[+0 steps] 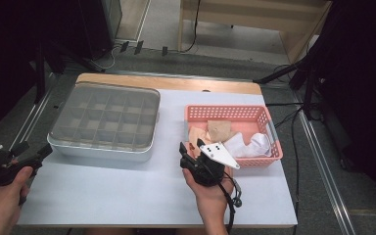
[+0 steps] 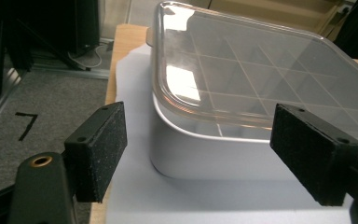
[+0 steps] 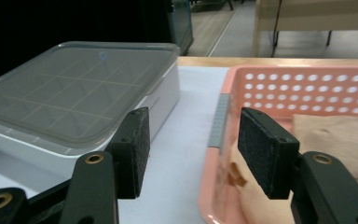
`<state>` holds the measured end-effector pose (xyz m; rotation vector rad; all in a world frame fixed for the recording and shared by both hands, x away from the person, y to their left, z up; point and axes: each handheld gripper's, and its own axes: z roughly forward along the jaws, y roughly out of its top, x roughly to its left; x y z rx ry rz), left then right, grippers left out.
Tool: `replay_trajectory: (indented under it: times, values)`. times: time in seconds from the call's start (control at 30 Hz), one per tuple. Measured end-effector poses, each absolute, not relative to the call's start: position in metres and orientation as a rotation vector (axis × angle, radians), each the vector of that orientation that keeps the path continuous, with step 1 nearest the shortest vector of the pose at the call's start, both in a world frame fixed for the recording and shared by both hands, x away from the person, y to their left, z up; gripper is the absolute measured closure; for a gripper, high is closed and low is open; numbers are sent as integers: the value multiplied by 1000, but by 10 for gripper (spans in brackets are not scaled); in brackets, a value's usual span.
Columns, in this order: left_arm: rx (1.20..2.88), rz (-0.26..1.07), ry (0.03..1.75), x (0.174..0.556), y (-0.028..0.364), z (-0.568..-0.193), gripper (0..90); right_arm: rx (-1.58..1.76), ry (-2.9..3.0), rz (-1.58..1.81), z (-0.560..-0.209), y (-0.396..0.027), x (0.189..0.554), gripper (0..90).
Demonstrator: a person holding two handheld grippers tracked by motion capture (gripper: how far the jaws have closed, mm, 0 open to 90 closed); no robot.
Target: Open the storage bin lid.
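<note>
A white compartment box [image 1: 103,147] with a clear lid [image 1: 105,115] sits at the table's left; the lid is on. A pink basket [image 1: 269,127] at the right holds tan [image 1: 219,129] and white [image 1: 247,145] cloth items. My left gripper [image 1: 33,152] hovers open at the table's left edge, facing the box's near left corner [image 2: 177,158], nothing between its pads [image 2: 100,149]. My right gripper [image 1: 190,148] is open just before the basket's near left corner [image 3: 216,154], its pads [image 3: 263,149] straddling the basket's left wall with nothing held.
The white table top [image 1: 142,196] has free room in front of the box and basket. Dark stands and cables [image 1: 293,73] surround the table on the floor. A wooden frame [image 1: 254,19] stands behind.
</note>
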<state>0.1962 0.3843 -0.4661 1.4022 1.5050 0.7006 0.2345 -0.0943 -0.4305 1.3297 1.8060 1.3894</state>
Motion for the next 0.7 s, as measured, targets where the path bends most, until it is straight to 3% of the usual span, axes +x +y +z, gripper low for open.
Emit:
replay_trajectory:
  times: [0.7]
  values:
    - [1396, 659, 1505, 224, 389, -470, 236, 1391, 1813, 1446, -433, -59, 257, 498]
